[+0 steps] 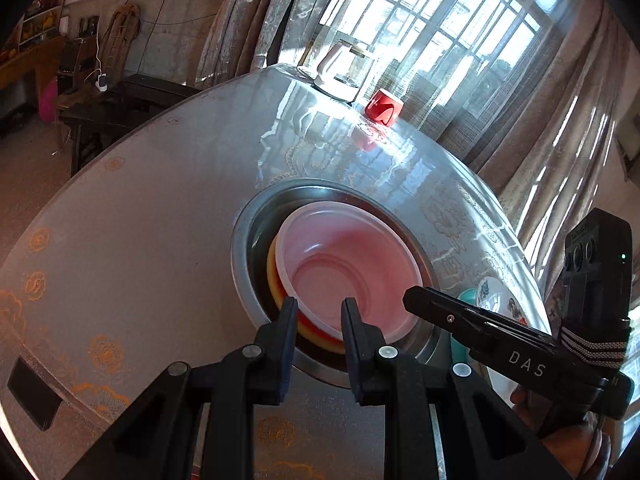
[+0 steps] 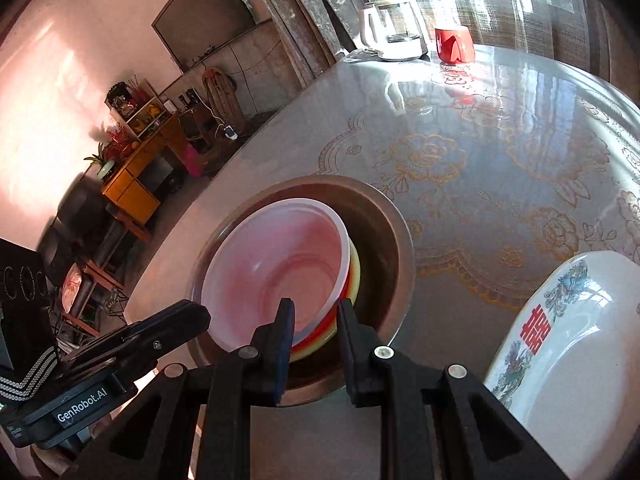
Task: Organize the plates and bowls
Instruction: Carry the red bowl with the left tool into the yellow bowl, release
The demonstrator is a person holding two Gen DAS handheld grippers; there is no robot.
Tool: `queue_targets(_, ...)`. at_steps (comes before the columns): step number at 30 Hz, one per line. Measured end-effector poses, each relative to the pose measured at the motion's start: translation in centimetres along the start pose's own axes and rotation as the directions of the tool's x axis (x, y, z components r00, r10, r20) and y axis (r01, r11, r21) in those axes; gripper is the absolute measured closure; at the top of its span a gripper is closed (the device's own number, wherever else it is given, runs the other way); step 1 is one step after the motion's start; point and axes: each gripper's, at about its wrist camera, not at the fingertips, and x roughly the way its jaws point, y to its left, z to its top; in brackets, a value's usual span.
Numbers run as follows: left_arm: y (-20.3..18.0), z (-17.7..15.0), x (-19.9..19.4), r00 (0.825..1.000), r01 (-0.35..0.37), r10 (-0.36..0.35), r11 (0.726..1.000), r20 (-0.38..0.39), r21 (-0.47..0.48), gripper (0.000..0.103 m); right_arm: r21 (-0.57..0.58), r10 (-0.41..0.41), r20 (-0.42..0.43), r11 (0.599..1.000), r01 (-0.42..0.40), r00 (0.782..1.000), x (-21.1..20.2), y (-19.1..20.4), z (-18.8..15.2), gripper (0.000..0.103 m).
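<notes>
A translucent white plastic bowl (image 1: 352, 264) (image 2: 276, 264) sits nested on red and yellow bowls (image 1: 276, 284) (image 2: 344, 300) inside a wide metal basin (image 1: 248, 240) (image 2: 384, 224) on the round table. My left gripper (image 1: 320, 312) is open, its fingertips straddling the near rim of the stack. My right gripper (image 2: 314, 314) is open too, its fingers on either side of the stack's near rim. A white plate with flowers and a red character (image 2: 568, 344) (image 1: 496, 300) lies to the right. Each gripper shows in the other's view.
A white kettle (image 1: 340, 68) (image 2: 392, 36) and a red cup (image 1: 382, 108) (image 2: 454, 44) stand at the table's far edge by the curtained window. A teal item (image 1: 460, 344) lies under the plate. The table (image 2: 480, 152) has a glossy floral cover.
</notes>
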Motion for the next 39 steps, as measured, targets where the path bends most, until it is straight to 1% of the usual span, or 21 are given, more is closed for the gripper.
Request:
queue_targets(5, -0.1, -0.2, 0.1, 1.0, 0.001, -0.001, 1.0, 0.0, 0.009, 0.081, -0.016, -0.01, -0.009, 1.0, 0.01, 1.0, 0.7, 0.5, 0.0, 0.08)
queue_targets(9, -0.3, -0.2, 0.4, 1.0, -0.011, 0.011, 1.0, -0.005, 0.021, 0.081, -0.045, -0.034, -0.004, 0.998, 0.034, 0.999, 0.9, 1.0, 0.0, 0.08)
queue_targets(15, -0.8, -0.4, 0.5, 0.999, -0.041, 0.041, 0.998, 0.003, 0.052, 0.081, -0.045, -0.041, -0.006, 0.998, 0.041, 0.999, 0.8, 1.2, -0.2, 0.08)
queue_targets(19, -0.9, -0.5, 0.5, 0.998, -0.056, 0.055, 0.996, 0.01, 0.073, 0.081, -0.053, -0.051, -0.011, 0.997, 0.05, 0.999, 0.8, 1.4, -0.2, 0.076)
queue_targets(25, -1.0, -0.6, 0.6, 0.998, -0.068, 0.067, 0.993, 0.019, 0.095, 0.081, -0.076, -0.068, -0.006, 0.995, 0.067, 0.998, 0.9, 1.8, -0.4, 0.075)
queue_targets(30, -1.1, -0.6, 0.7, 0.997, -0.071, 0.069, 0.992, 0.024, 0.104, 0.081, -0.083, -0.075, 0.004, 0.994, 0.075, 0.997, 1.0, 1.9, -0.6, 0.076)
queue_targets(39, -1.4, -0.8, 0.8, 0.997, -0.076, 0.074, 0.991, 0.025, 0.111, 0.081, -0.092, -0.093, 0.023, 0.991, 0.094, 0.995, 0.9, 1.7, -0.7, 0.081)
